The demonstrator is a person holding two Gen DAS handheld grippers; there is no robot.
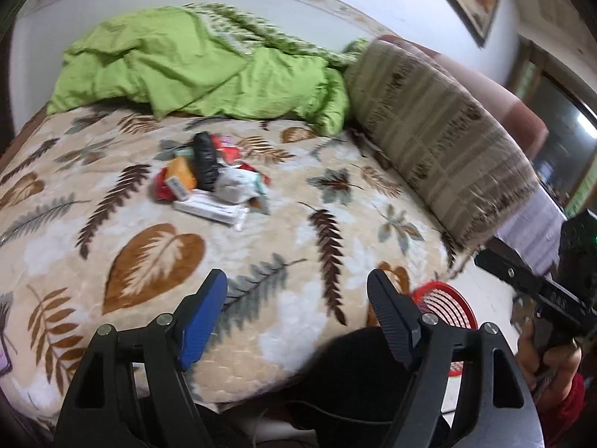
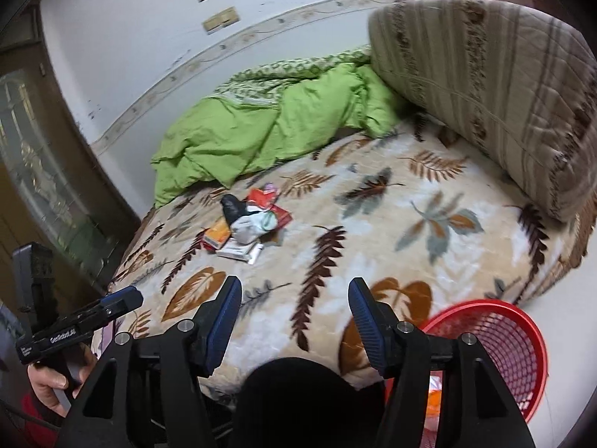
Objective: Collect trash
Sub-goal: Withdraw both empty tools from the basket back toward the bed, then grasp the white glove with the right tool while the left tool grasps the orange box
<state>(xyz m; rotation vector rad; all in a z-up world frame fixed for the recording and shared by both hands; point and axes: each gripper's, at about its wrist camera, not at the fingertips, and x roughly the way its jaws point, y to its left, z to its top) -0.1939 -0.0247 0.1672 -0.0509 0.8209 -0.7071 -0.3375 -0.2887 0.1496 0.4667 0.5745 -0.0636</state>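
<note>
A small pile of trash (image 1: 209, 179) lies in the middle of the leaf-patterned bed (image 1: 261, 261): a black object (image 1: 204, 162), an orange box (image 1: 181, 177), a crumpled white wrapper (image 1: 233, 184), a flat white box (image 1: 209, 209) and red packets. In the right wrist view the trash pile (image 2: 248, 226) lies well ahead. My left gripper (image 1: 298, 287) hovers open over the near edge of the bed, nothing between its fingers. My right gripper (image 2: 294, 295) is likewise open and empty. A red mesh basket (image 2: 503, 336) stands on the floor by the bed's near corner.
A crumpled green duvet (image 1: 186, 67) lies at the far side of the bed, and a large striped cushion (image 2: 485, 93) leans at its right end. Something orange and white (image 2: 436, 399) lies in the basket. A dark-clothed knee (image 2: 298, 392) presses against the bed's edge. A wooden door (image 2: 37, 149) stands left.
</note>
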